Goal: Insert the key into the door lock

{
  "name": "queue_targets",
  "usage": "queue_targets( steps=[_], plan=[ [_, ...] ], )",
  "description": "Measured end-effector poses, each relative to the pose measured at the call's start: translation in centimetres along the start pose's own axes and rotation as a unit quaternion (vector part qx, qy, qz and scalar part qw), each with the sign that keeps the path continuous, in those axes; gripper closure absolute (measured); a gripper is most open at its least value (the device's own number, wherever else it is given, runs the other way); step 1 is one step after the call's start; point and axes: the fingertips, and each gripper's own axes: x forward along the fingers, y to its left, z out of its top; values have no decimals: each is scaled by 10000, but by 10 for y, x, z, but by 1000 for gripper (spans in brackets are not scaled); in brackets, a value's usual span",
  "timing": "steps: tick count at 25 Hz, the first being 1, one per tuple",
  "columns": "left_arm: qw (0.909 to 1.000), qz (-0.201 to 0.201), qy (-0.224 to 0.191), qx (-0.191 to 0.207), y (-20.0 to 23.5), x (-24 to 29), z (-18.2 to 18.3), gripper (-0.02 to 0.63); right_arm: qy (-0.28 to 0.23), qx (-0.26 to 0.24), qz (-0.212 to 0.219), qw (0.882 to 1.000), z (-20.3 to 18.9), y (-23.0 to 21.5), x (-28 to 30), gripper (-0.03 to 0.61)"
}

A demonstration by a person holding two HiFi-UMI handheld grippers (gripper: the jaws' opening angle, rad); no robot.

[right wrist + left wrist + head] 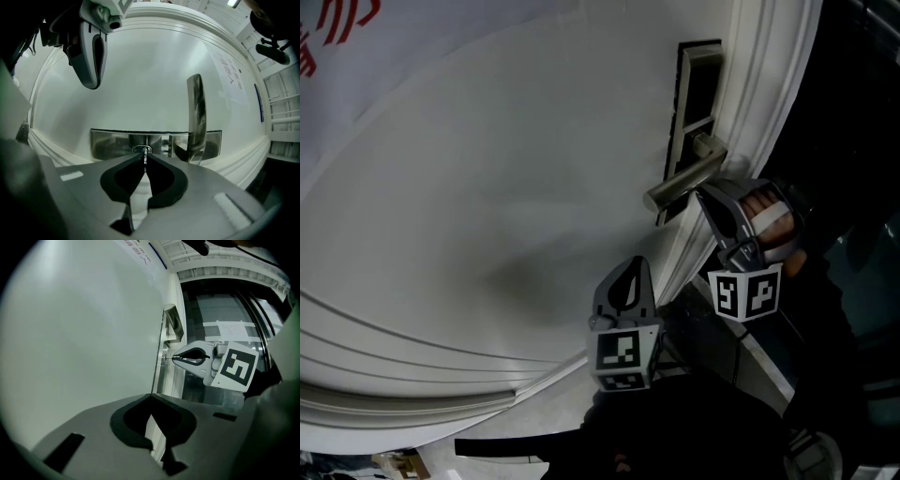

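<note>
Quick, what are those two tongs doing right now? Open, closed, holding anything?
Left tongs: closed, holding nothing.
Right tongs: closed on the key, its tip at the door lock.

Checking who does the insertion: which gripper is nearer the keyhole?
Right. The right gripper has its tips at the keyhole, shut on the key. The left gripper hangs off to the side, clear of the lock plate.

Red lettering (pixel 342 19) at top left (cut off by the edge). Metal lever handle (pixel 684 181), jutting out. Ridged white moulding (pixel 394 384) curving below. Paper notice (pixel 233 327) on dark glass (pixel 211 308).
</note>
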Motion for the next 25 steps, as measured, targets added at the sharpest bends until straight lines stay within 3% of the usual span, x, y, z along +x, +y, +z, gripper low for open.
queue_targets(
  steps=[25],
  plan=[
    [10000,8,-10,-23,2,-3,1,613,53,-22,-13,10000,-1,0,0,566]
  ],
)
